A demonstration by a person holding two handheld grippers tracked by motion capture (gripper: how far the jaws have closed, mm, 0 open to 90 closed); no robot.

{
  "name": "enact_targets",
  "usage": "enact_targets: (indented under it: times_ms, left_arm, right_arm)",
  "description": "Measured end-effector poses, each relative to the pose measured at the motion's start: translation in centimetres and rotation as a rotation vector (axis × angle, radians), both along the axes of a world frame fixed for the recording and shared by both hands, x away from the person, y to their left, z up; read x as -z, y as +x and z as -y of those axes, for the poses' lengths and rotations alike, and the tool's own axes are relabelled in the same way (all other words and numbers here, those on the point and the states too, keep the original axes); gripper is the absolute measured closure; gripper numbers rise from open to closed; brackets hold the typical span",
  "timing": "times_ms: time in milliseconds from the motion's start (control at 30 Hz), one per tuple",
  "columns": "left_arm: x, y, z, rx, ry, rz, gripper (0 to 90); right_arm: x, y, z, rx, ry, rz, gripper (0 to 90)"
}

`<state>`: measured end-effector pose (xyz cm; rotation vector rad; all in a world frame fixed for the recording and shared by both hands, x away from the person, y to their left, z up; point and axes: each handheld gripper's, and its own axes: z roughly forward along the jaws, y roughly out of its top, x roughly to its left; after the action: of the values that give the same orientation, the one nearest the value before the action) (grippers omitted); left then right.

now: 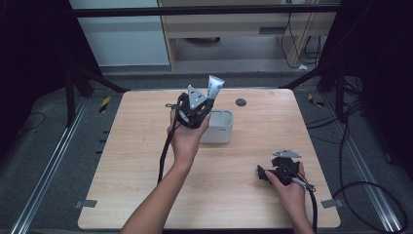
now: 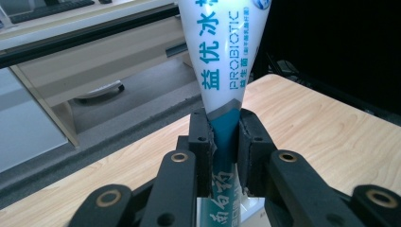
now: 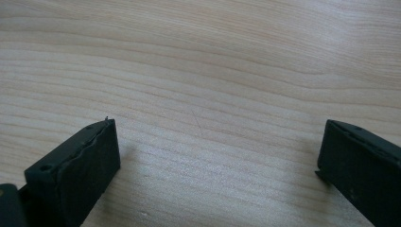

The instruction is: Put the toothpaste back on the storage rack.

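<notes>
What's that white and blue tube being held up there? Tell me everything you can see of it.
The tube looks like soft plastic, like a toothpaste tube: white above with teal Chinese characters and the word PROBIOTIC, a grey band, then teal lower down. It widens toward its flat crimped end, which points up. The left gripper is shut on its narrow teal part, a black pad pressing each side. In the high view it stands nearly upright above a pale rectangular container on the wooden table. Its cap end is hidden.

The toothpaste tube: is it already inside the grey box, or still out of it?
Out. The left gripper holds the toothpaste tube above the grey box, its flat end pointing up.
</notes>
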<state>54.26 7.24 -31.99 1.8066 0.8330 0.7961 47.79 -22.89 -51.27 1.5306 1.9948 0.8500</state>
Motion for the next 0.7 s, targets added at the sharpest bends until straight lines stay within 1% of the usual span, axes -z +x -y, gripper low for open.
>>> enact_targets:
  times_ms: [100,167,367,500,600,700]
  left_arm:
    - [-0.2,0.2,0.0,-0.006,-0.025,-0.001,77.7]
    - [-0.4,0.3,0.1,-0.011,-0.032,0.004,77.6]
    - [-0.5,1.2,0.5,-0.020,-0.031,0.015,77.6]
    - [0.0,2.1,0.7,-0.023,-0.032,0.008,77.6]
    - [0.4,2.6,0.8,-0.020,-0.036,0.015,77.6]
    - [0.7,2.9,0.9,-0.012,-0.028,0.024,77.7]
  right_arm:
    - [0.0,0.0,0.0,0.000,0.000,0.000,0.4]
    - [0.0,0.0,0.0,0.000,0.002,0.000,0.4]
    - [0.0,0.0,0.0,0.001,0.003,0.000,0.4]
    - [0.0,0.0,0.0,0.001,0.002,0.000,0.4]
    - [0.0,0.0,0.0,0.001,0.002,0.001,0.4]
    - [0.0,0.0,0.0,0.000,-0.001,0.003,0.3]
